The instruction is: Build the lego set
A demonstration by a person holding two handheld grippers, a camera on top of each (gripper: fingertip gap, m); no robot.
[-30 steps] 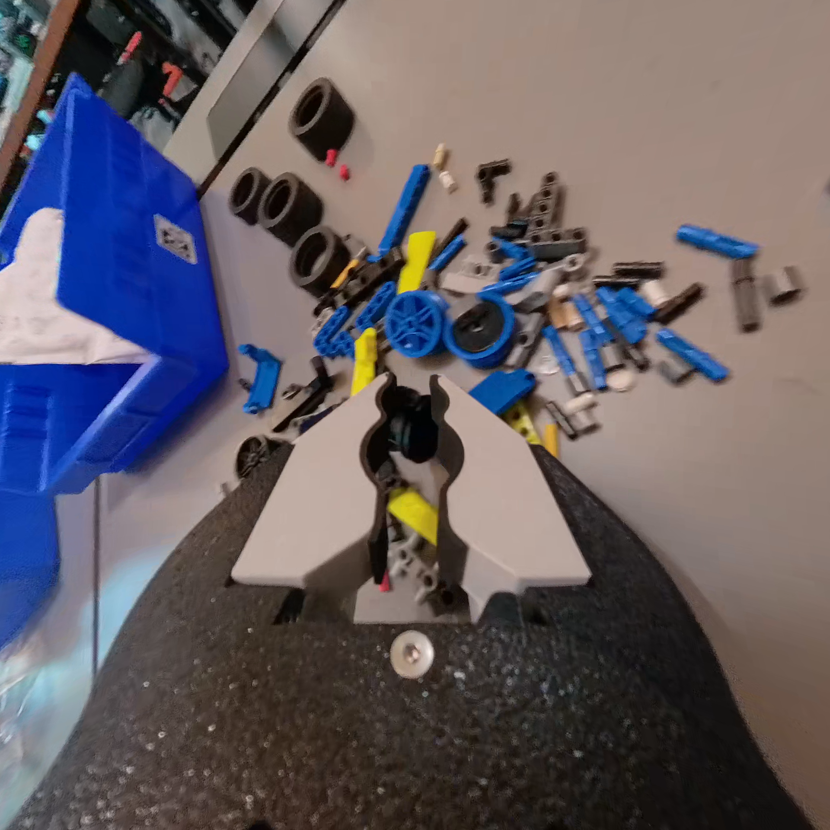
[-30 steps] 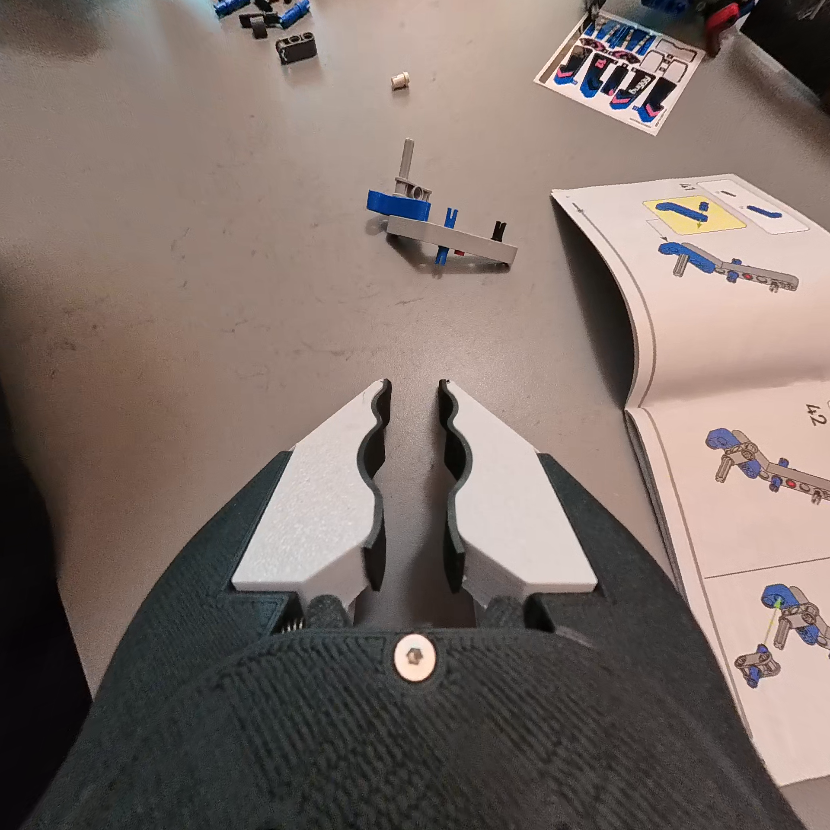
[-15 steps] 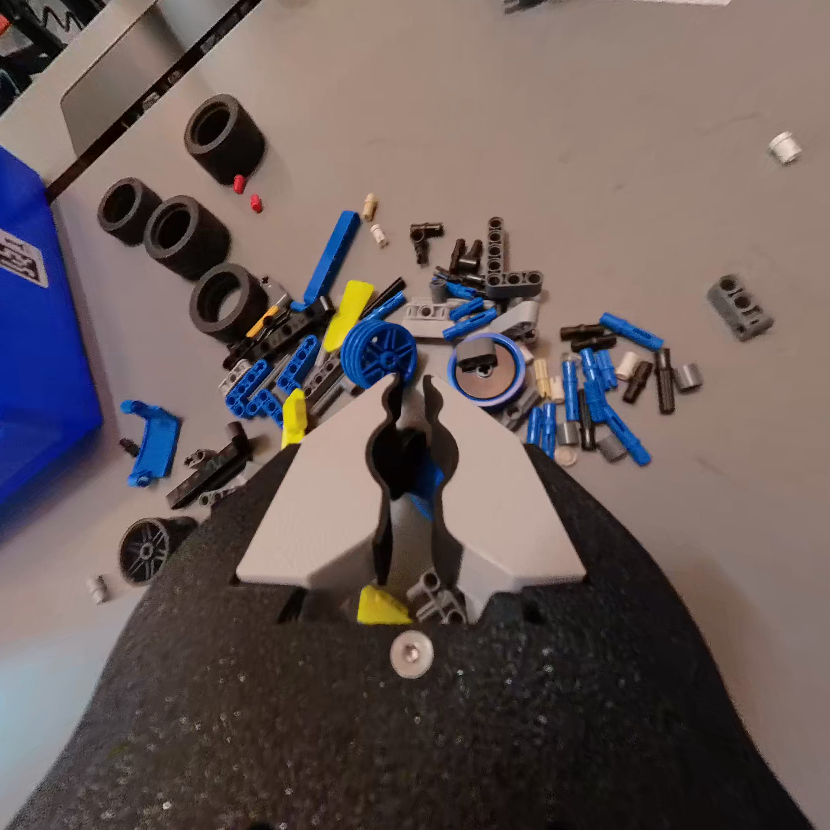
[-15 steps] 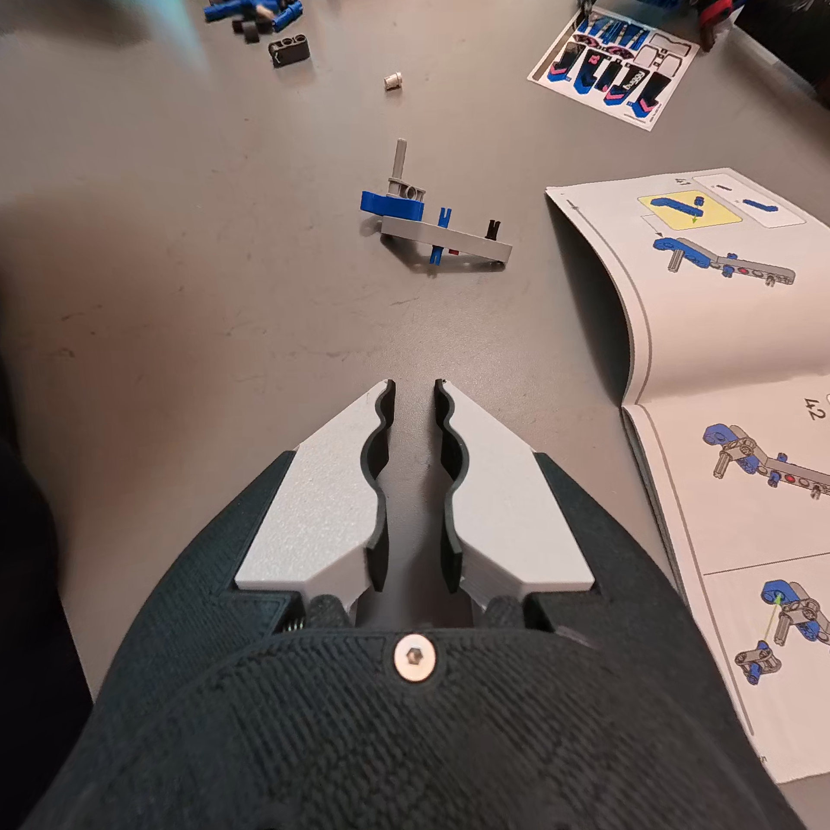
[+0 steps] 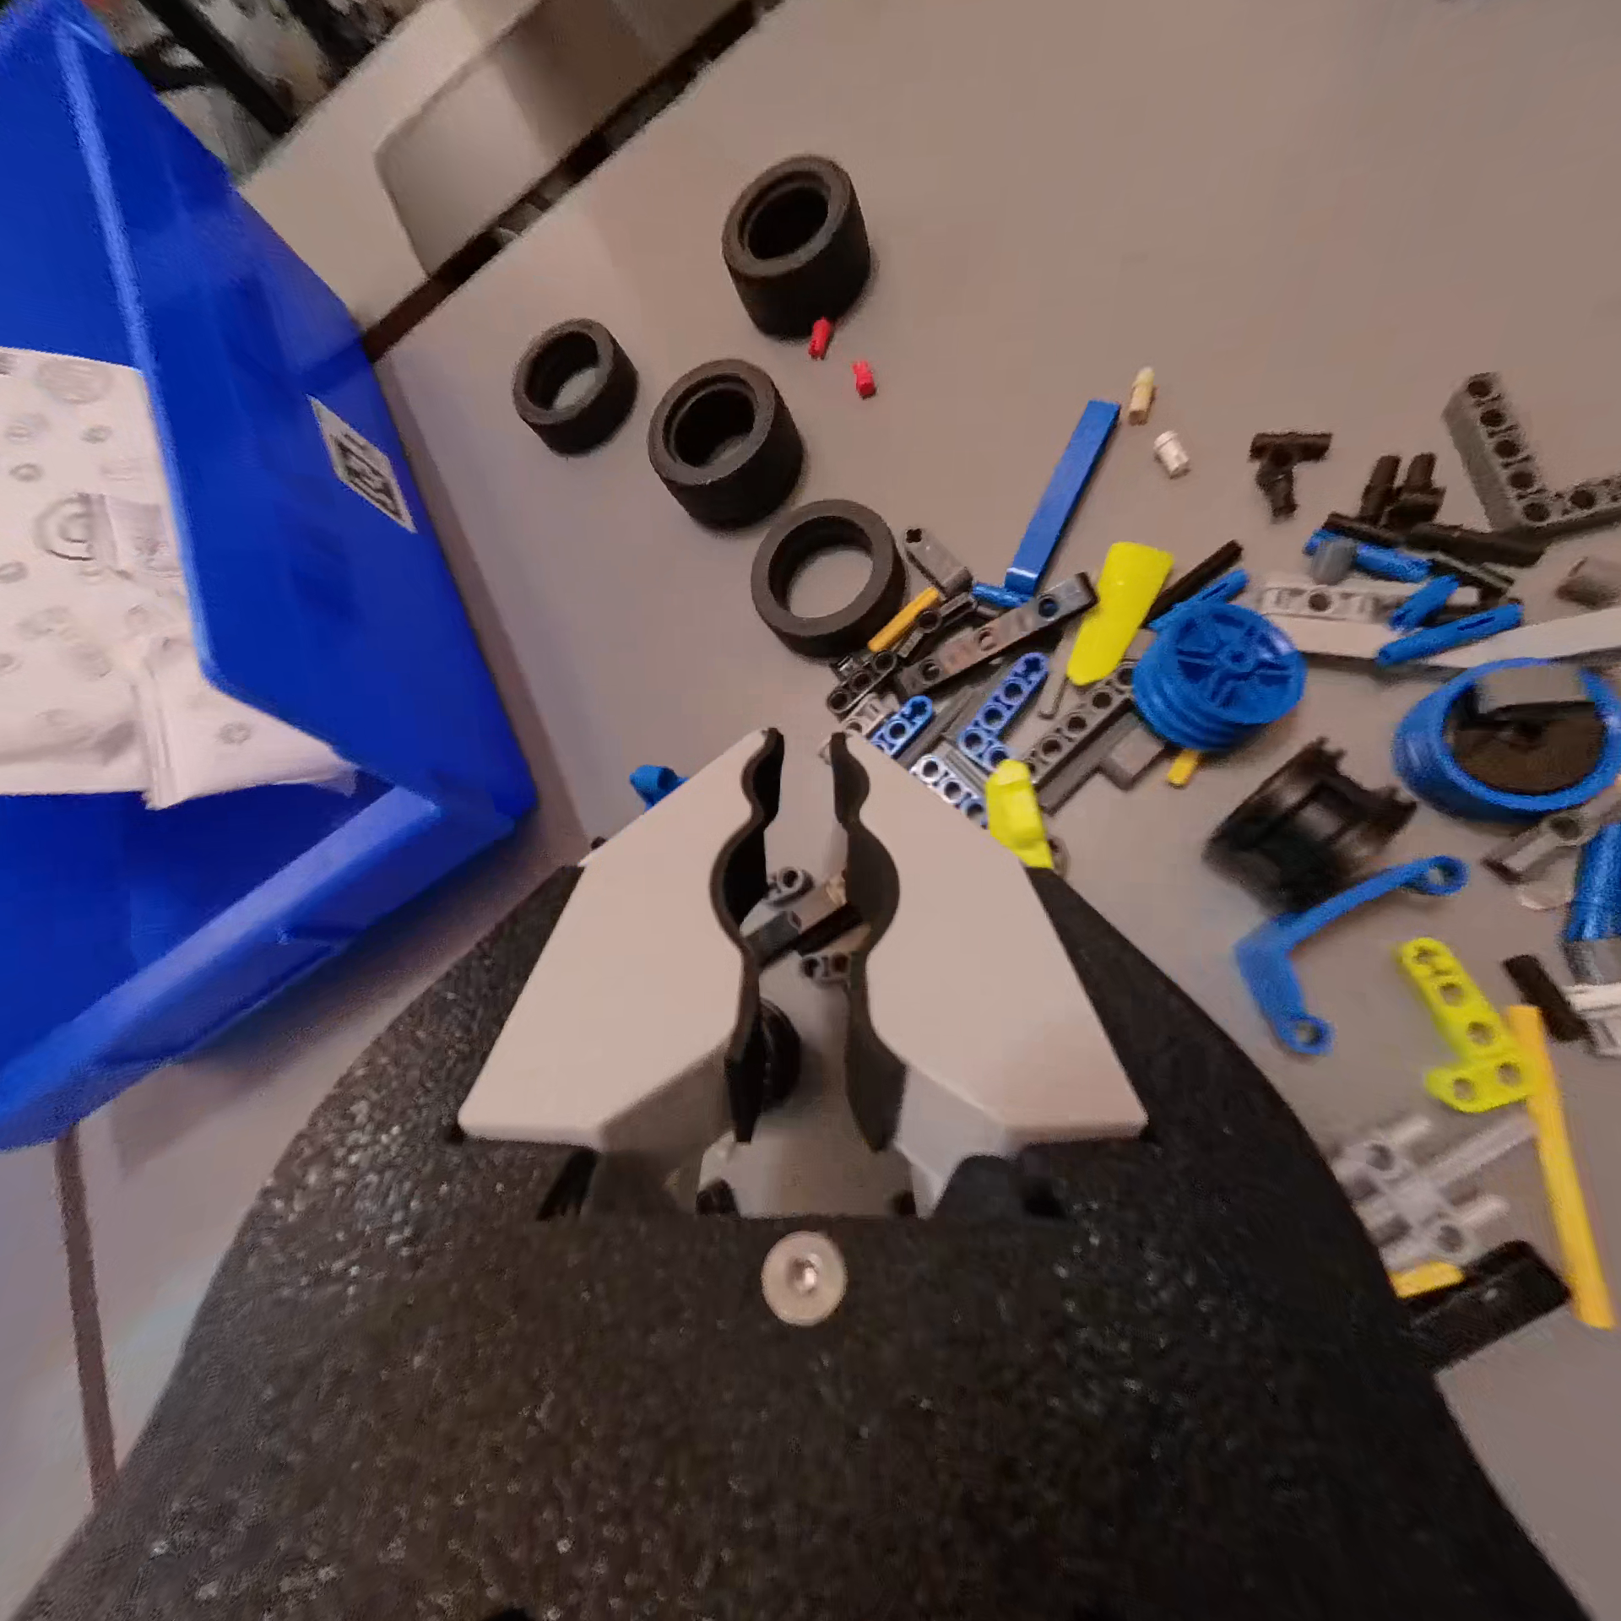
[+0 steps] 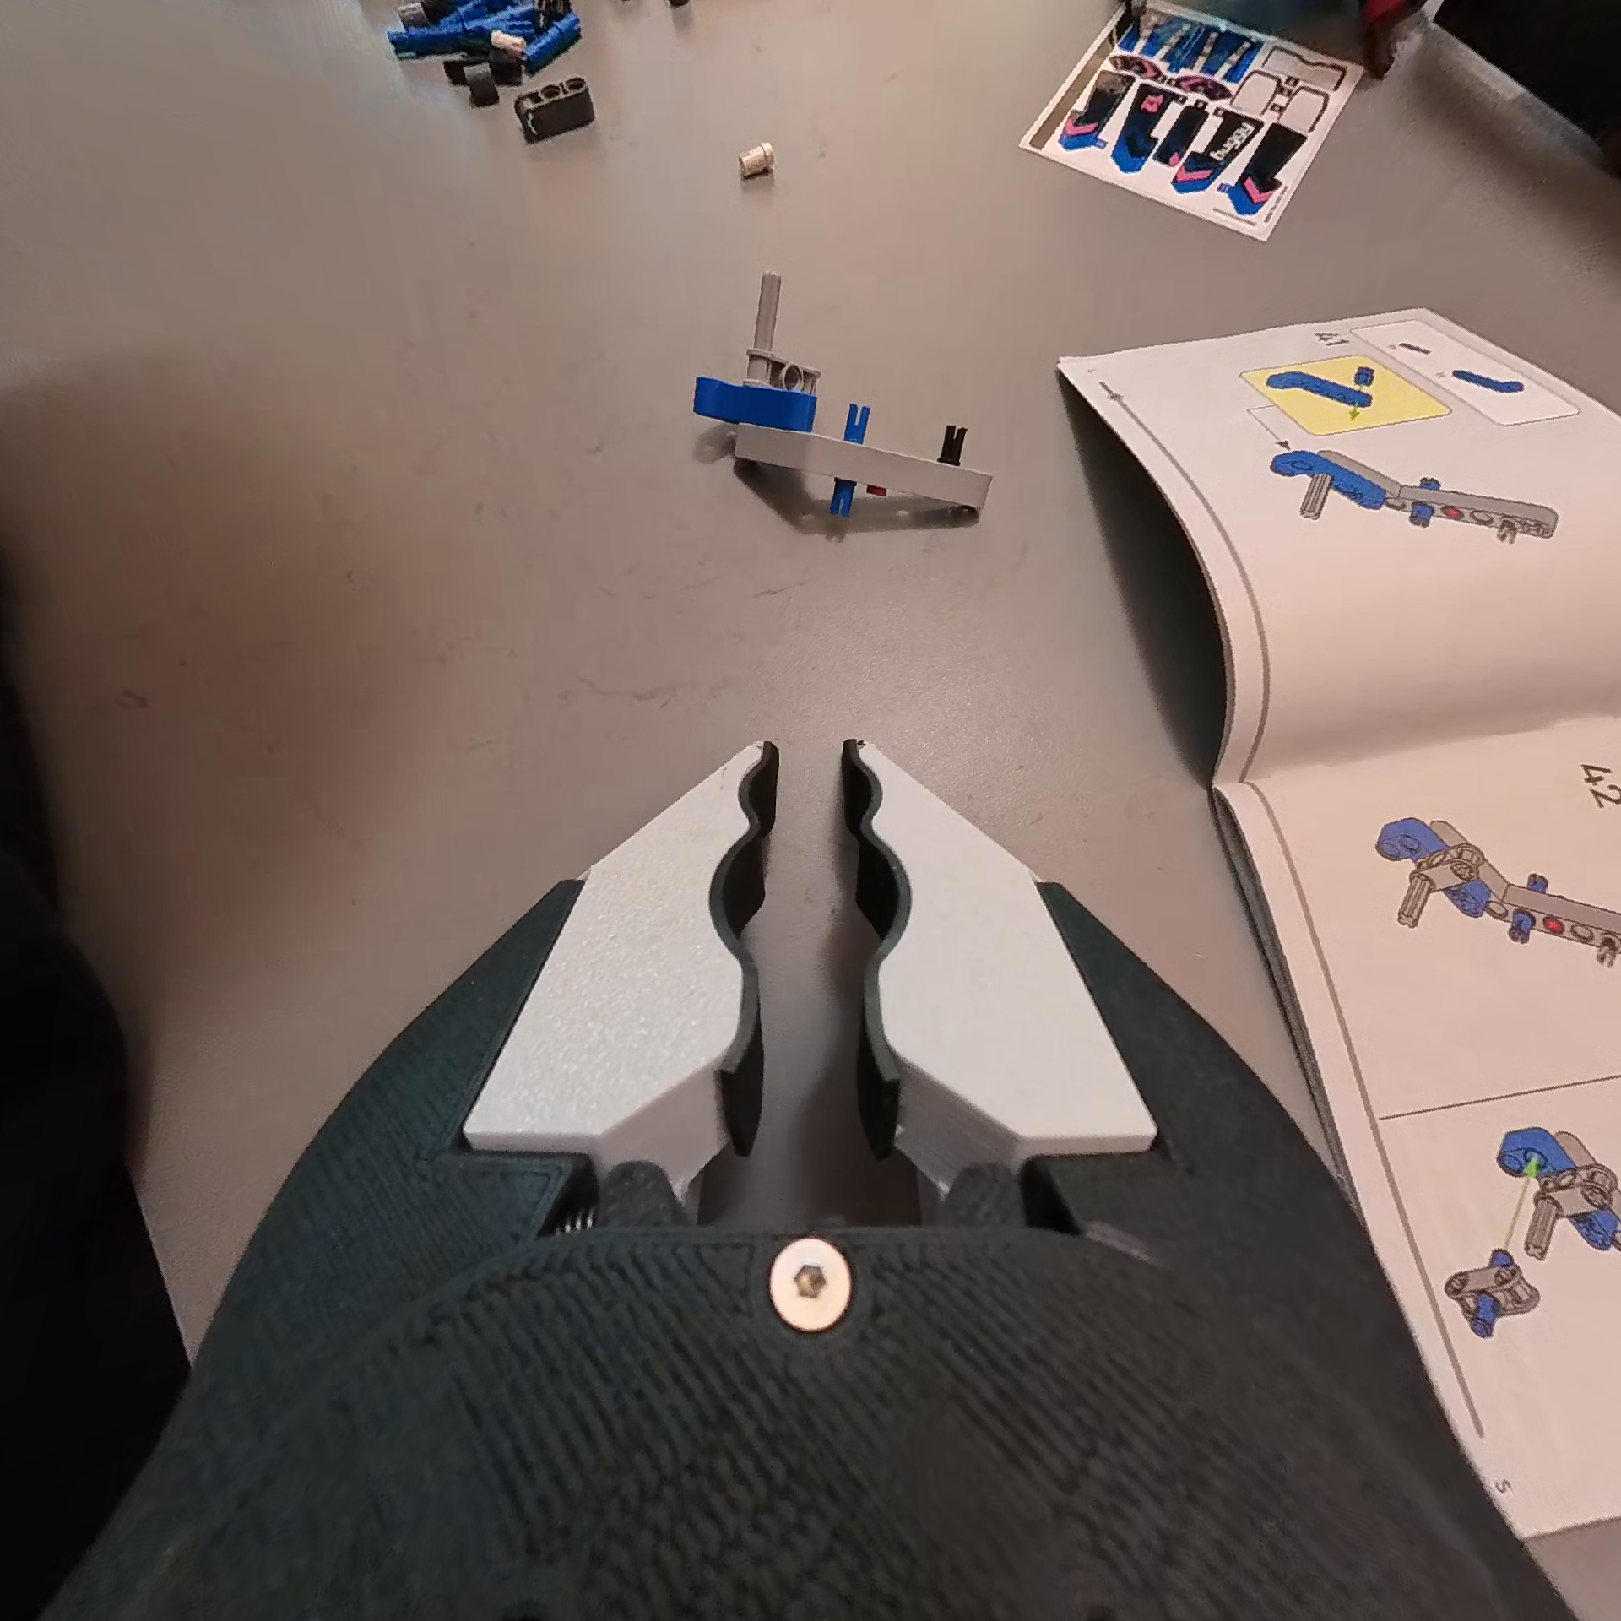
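My left gripper [image 5: 803, 759] is hanging over the near-left edge of the loose parts pile [image 5: 1140, 667], jaws parted by a narrow gap, nothing pinched. Small dark pieces are showing through the gap, lying on the worktop [image 5: 1140, 219] below. A yellow piece [image 5: 1013, 811] is sitting just right of the tips, a blue wheel hub [image 5: 1215, 675] farther right. Blue bin [image 5: 263, 614] is filling the left of the frame, papers inside. Four black tyres [image 5: 724, 443] are lying beyond the pile, upper centre.

My right gripper [image 6: 809, 759] is also slack, jaws slightly apart, bare worktop between them. The part-built assembly [image 6: 842, 439], a grey beam with a blue piece and an upright grey axle, is lying ahead at upper centre, well clear of the tips. Open instruction booklet [image 6: 1447, 789] is lying along the right edge. Sticker sheet [image 6: 1193, 114] is at upper right, more loose parts [image 6: 491, 44] at upper left.
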